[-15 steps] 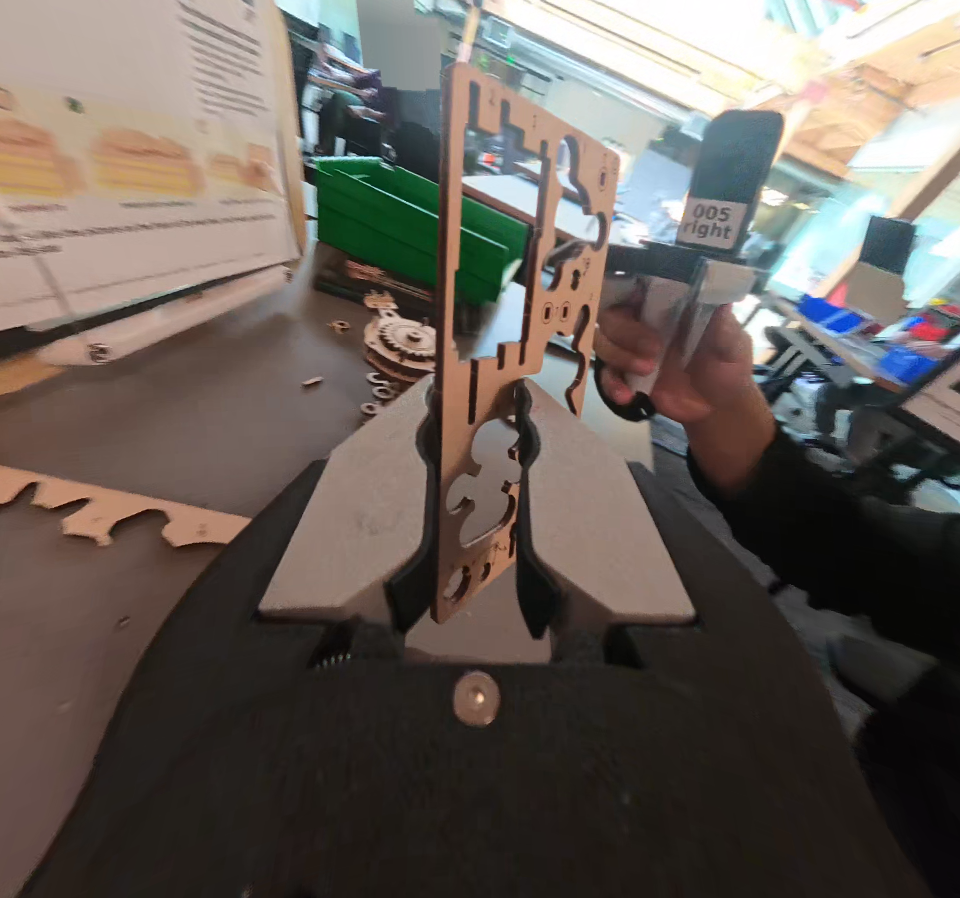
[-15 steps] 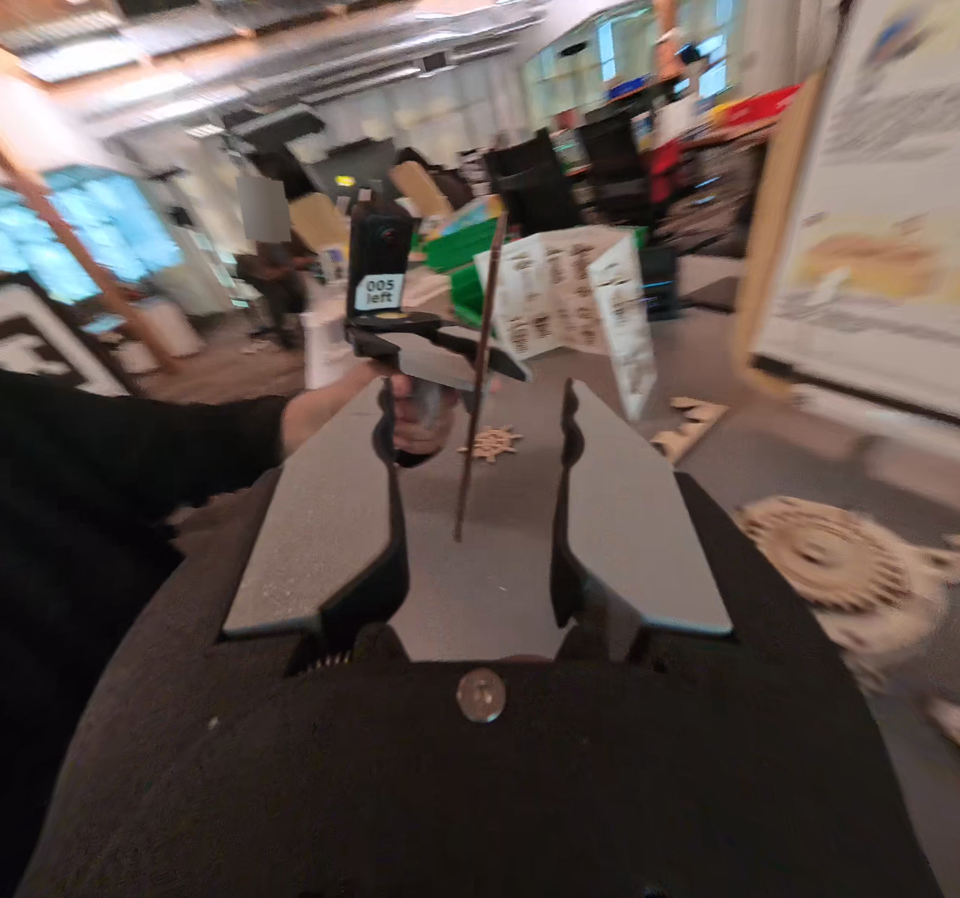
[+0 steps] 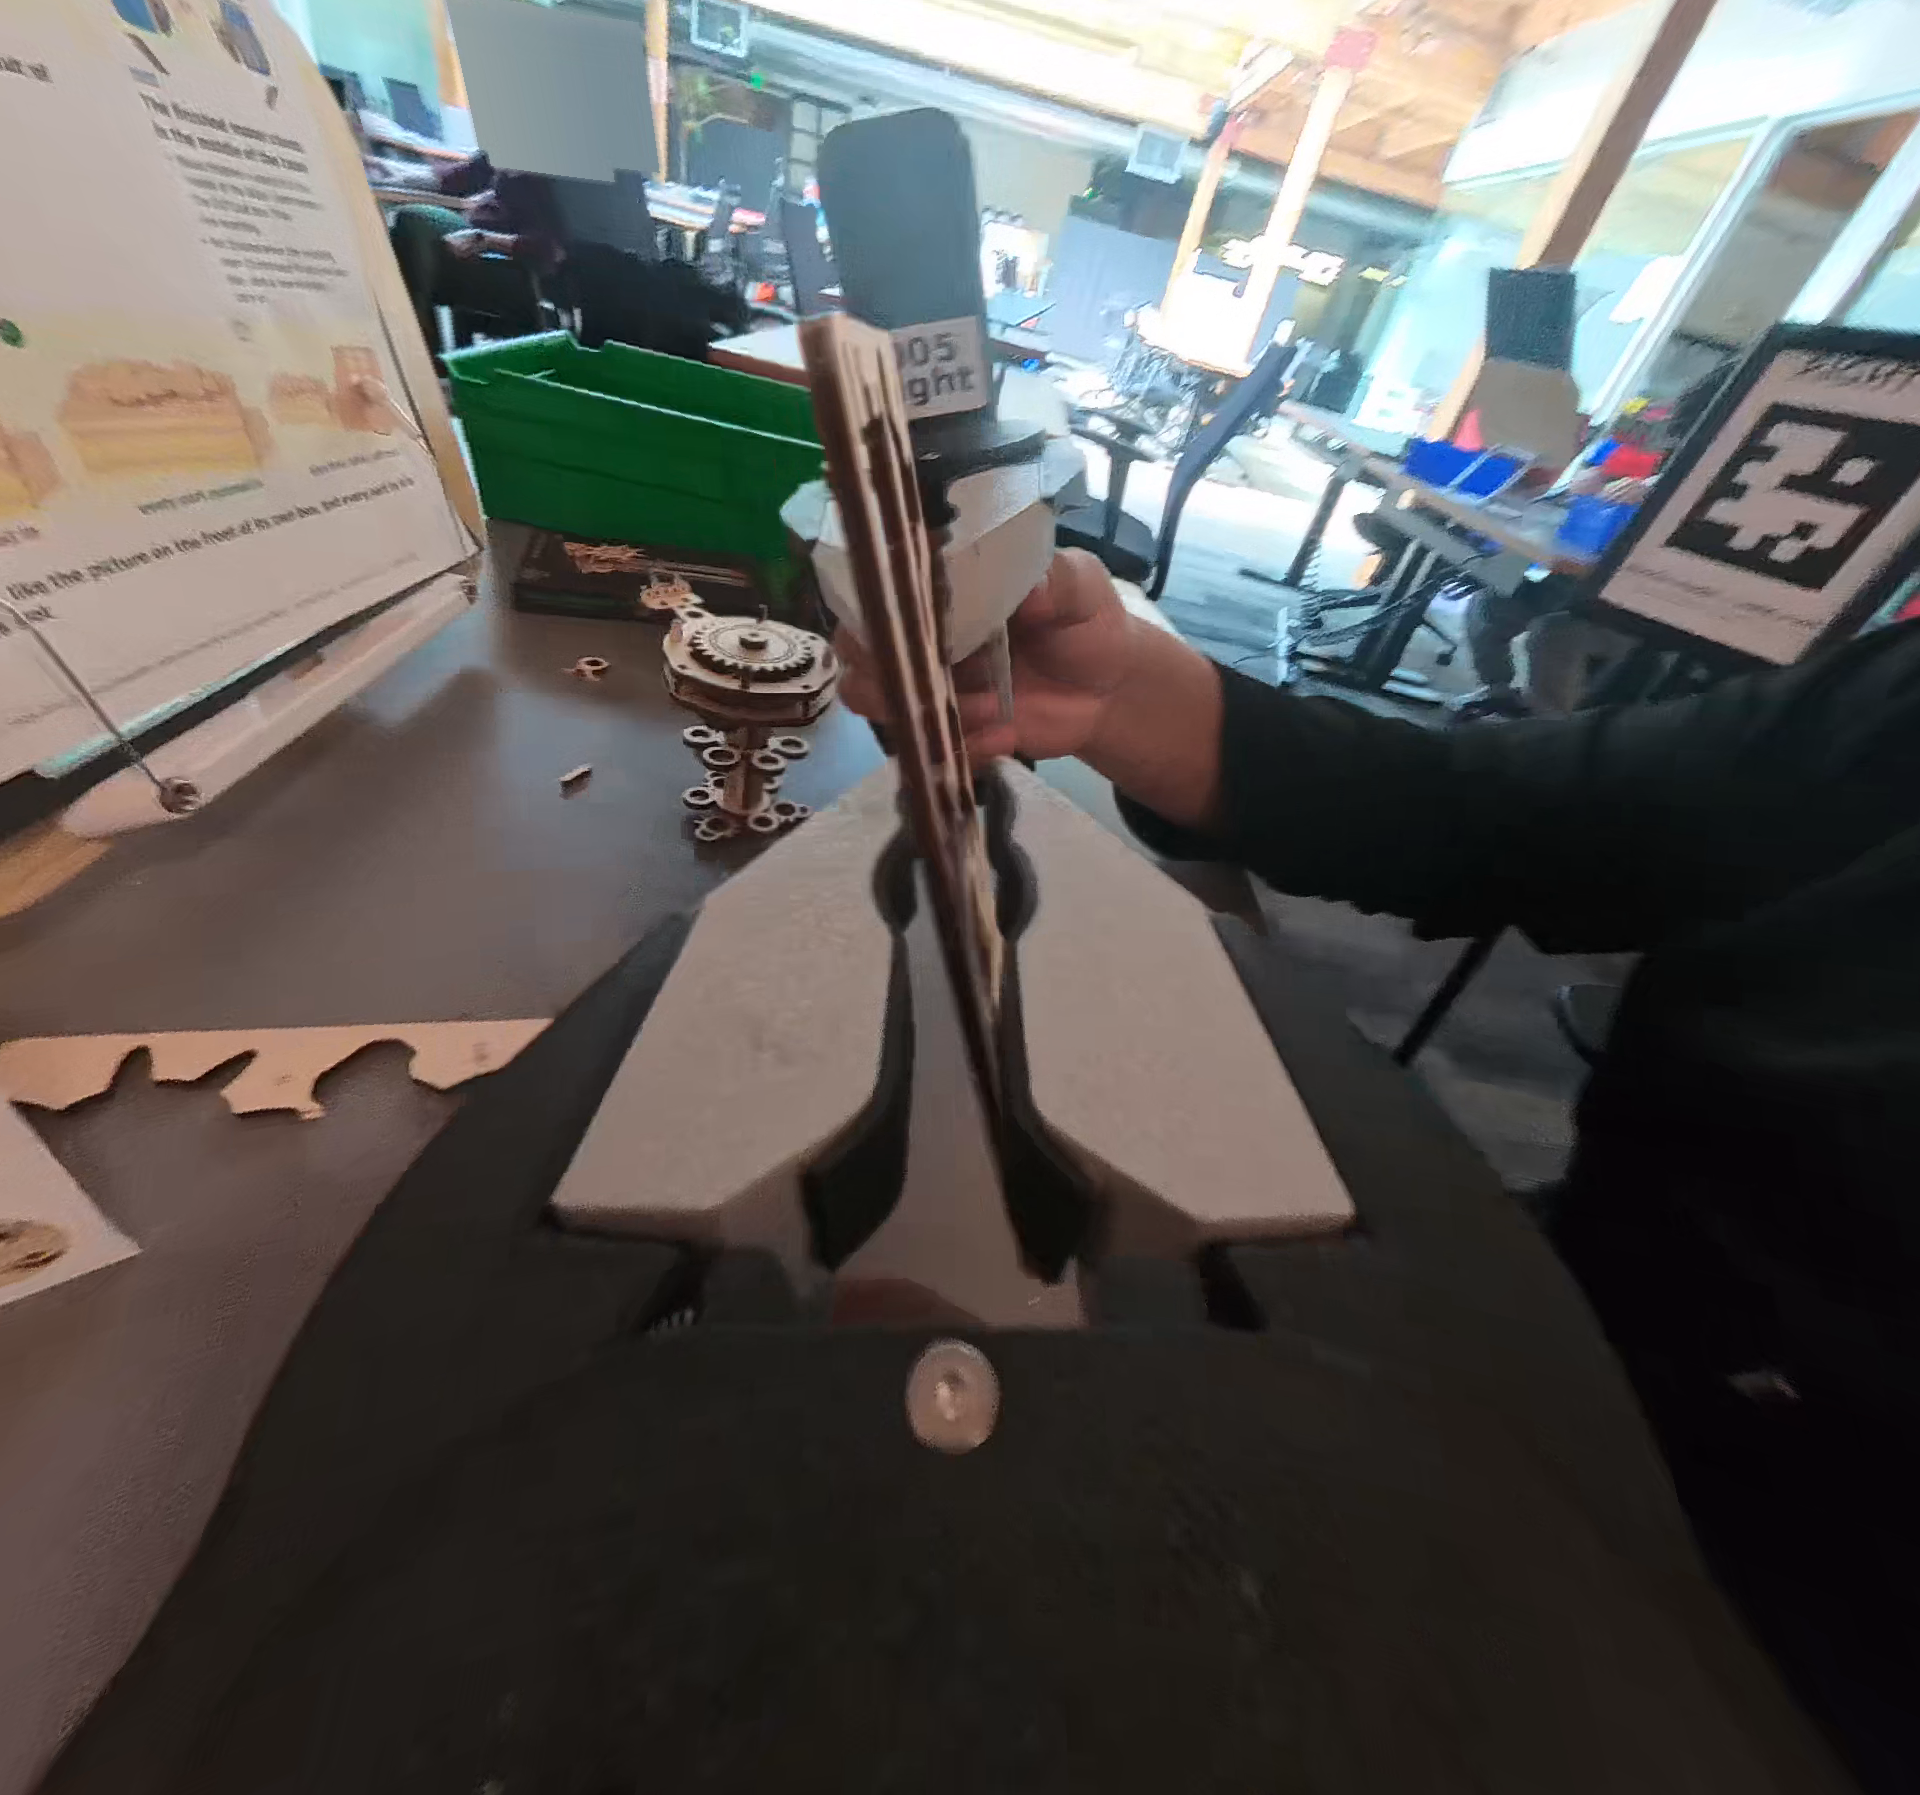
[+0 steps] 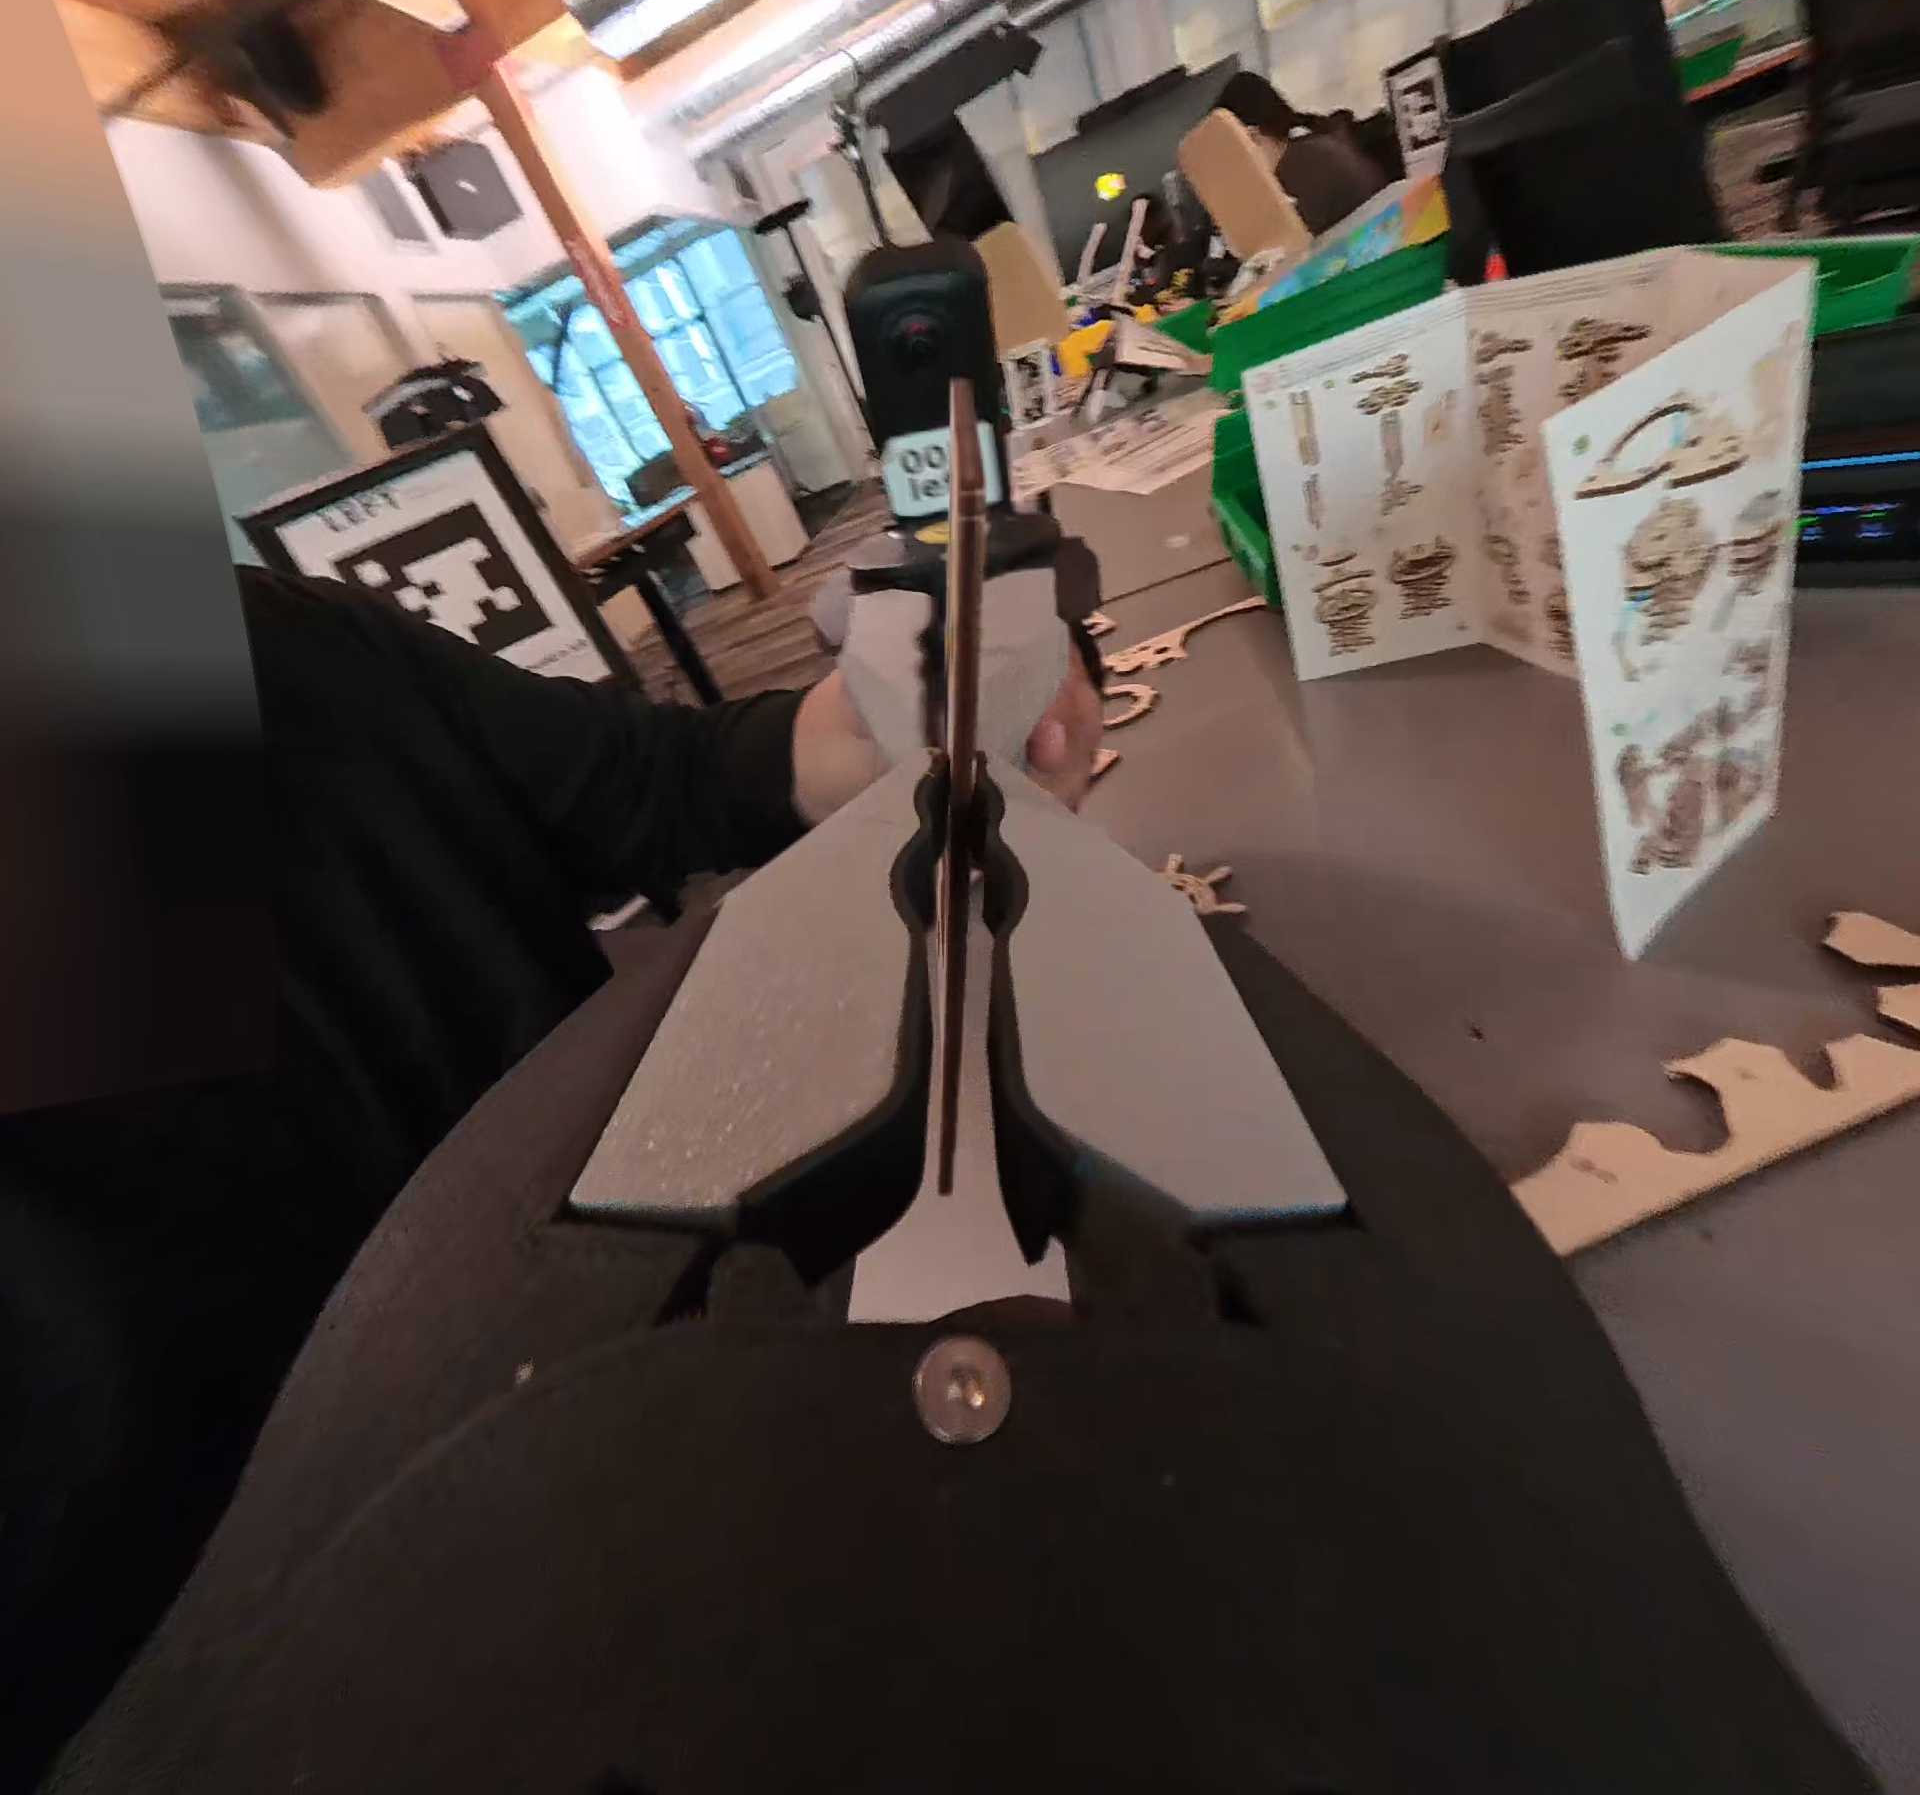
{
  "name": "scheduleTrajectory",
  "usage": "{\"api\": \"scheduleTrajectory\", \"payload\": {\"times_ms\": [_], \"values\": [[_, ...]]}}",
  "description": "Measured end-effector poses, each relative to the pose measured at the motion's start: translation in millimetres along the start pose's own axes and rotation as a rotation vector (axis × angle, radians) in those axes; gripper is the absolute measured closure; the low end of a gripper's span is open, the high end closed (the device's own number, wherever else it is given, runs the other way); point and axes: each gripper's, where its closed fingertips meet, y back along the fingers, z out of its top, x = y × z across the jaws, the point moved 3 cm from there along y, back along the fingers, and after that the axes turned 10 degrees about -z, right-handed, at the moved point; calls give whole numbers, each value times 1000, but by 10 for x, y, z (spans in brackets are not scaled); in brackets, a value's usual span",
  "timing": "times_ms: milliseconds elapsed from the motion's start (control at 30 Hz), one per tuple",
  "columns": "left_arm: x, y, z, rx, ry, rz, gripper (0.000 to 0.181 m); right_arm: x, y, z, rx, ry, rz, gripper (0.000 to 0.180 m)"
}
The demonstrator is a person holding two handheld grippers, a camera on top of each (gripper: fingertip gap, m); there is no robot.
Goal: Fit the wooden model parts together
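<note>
Both the left gripper (image 3: 951,872) and right gripper (image 4: 956,852) pinch one thin laser-cut wooden sheet (image 3: 904,665), pointing toward twelve o'clock; opposing twists could snap it.

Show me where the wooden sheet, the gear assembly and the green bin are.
wooden sheet (image 3: 914,696), left wrist view, on its cutout face.
gear assembly (image 3: 750,667), left wrist view, on its toothed rim.
green bin (image 3: 634,457), left wrist view, on its side wall.
</note>
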Motion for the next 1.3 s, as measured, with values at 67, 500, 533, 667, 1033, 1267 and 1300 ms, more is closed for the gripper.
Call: {"api": "scheduleTrajectory", "payload": {"times_ms": [67, 500, 533, 667, 1033, 1267, 1300], "values": [[37, 5, -82, 1, 47, -34, 178, -33, -42, -13, -20, -39, 35, 180], [130, -83, -248, -22, 124, 17, 179, -121, -67, -168, -2, -99, -34, 180], [131, -84, -253, -13, 127, 24, 179, -125, -67, -173, 2, -99, -37, 179], [211, -52, -261, -11, 125, 106, 180, -209, -69, -224, 39, -32, -157, 160], [249, -78, -335, 8, 150, 167, 180, -262, -188, -302, 75, 49, -261, 165], [240, -78, -333, 19, 125, 196, 179, -281, -198, -292, 26, -82, -182, 169], [247, -76, -344, 30, 115, 207, 179, -291, -201, -301, 26, -86, -185, 168]]}}
